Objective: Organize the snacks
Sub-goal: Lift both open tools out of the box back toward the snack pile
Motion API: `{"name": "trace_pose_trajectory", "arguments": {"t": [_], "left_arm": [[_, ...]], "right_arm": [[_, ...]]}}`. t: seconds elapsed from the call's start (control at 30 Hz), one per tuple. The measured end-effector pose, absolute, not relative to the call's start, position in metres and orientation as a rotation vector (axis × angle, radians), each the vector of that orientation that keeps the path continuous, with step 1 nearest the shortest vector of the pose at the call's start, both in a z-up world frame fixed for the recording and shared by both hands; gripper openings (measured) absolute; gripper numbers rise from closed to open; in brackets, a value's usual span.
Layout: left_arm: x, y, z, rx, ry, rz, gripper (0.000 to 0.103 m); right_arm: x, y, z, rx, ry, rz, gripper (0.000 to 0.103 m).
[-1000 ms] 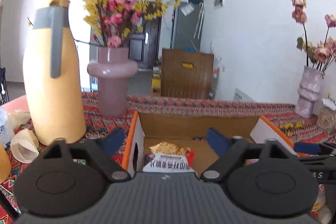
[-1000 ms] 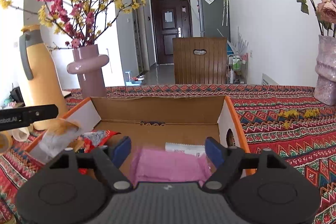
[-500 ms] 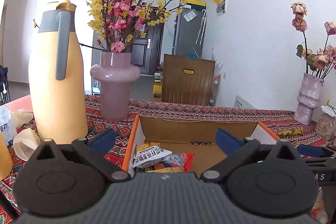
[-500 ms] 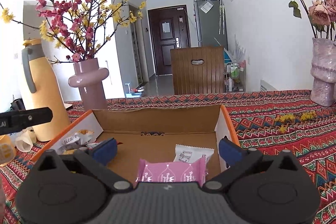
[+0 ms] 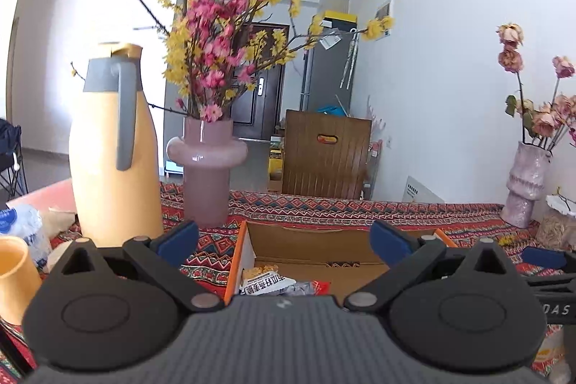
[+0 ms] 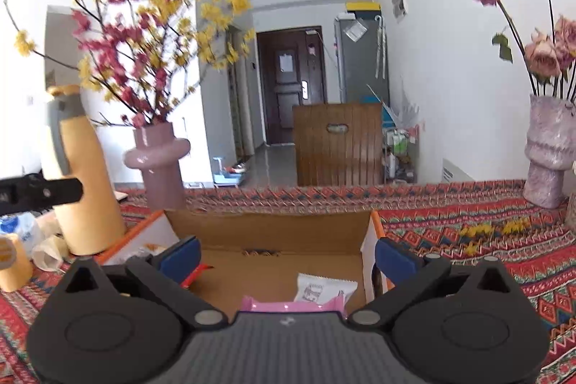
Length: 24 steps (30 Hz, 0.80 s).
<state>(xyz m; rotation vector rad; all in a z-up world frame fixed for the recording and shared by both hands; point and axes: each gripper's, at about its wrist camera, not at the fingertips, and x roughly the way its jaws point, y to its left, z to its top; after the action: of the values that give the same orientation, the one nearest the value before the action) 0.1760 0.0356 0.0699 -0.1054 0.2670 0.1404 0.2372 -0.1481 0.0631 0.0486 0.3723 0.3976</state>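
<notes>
Patterned tablecloth (image 6: 468, 222) covers the table; open cardboard box (image 5: 316, 240) sits mid-table, seen by both wrist views from just above its near edge

Behind the box on the left: tall yellow thermos jug (image 5: 111, 161), then pink vase (image 5: 207, 164) with blossom branches. Second vase (image 6: 547, 153) well apart at the far right

Inside the box, left end: white snack packet (image 5: 266, 283) with printed characters, a red wrapper (image 5: 318, 287) touching it. Right end: pink snack packet (image 6: 288, 306) at the near edge, small white packet (image 6: 324, 288) just behind it

Left gripper (image 5: 284, 238): blue pads wide apart, nothing between them, hovering over the box's left end. Right gripper (image 6: 286, 254): jaws likewise spread, empty, above the pink packet

Judgement: snacks lie loose in the box and both claws are free, so this reads as the gap between a drop and the next pick. Next move calls for locating a snack outside the box — none clearly in view — then a low, square approach with the jaws straddling the packet before closing
</notes>
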Motion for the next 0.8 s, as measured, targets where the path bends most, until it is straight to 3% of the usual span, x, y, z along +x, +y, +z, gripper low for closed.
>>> {"name": "trace_pose_trajectory", "arguments": {"t": [0.47,0.8], "left_arm": [[0.119,0.042,0.032,-0.044,0.370,0.107,0.103],[0.136,0.058,-0.011,-0.098,0.435,0.112,0.103]], "right_arm": [[0.172,-0.200,0.032,0.018,0.487,0.339,0.103],[0.160,-0.217,-0.001,0.074,0.563,0.332,0.103]]}}
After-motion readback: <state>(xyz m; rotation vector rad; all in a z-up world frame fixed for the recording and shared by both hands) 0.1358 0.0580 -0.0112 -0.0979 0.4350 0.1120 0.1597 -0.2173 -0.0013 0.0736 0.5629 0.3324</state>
